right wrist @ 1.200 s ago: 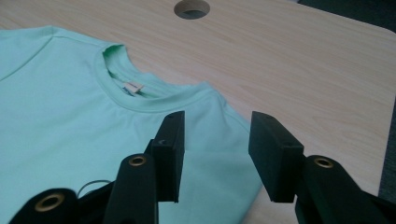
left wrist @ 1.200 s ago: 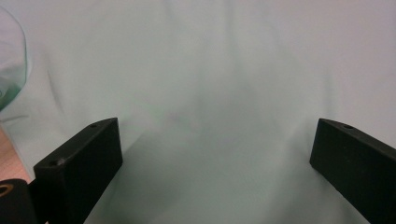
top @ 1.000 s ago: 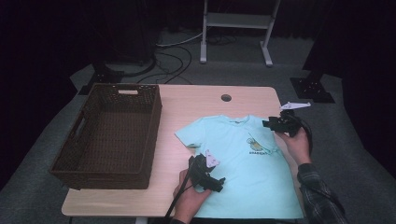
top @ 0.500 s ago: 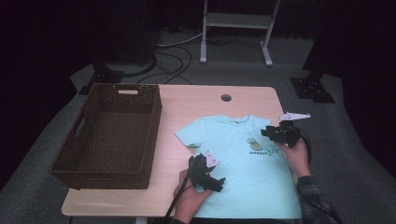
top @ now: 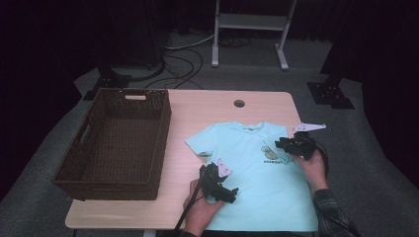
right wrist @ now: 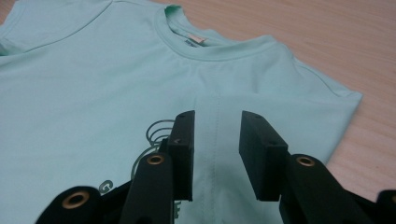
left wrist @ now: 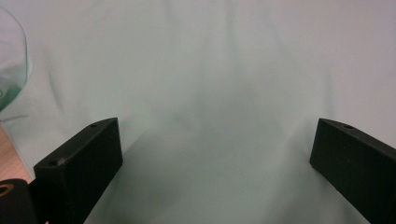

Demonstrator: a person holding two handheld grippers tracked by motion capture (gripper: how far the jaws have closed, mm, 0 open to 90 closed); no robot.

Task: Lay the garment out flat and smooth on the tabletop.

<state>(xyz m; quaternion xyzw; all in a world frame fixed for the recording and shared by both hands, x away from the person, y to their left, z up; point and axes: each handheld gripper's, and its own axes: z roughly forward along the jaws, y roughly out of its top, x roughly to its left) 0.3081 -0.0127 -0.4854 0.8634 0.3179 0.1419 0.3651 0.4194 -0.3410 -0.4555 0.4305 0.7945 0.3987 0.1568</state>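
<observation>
Dark floor and black drapes surround a pale wooden table [top: 207, 111], where a mint-green cotton T-shirt [top: 257, 182] lies flat, chest print up, right of an empty brown wicker basket [top: 116, 143]. Over the shirt's lower left part, the left gripper [left wrist: 212, 154] hovers with its jaws spread wide. At the right sleeve seam the right gripper [right wrist: 215, 154] has just been closing, a ridge of fabric between the narrowed jaws, not visibly pinched. Risk: it may catch one layer only, so the fold bunches or slips.
</observation>
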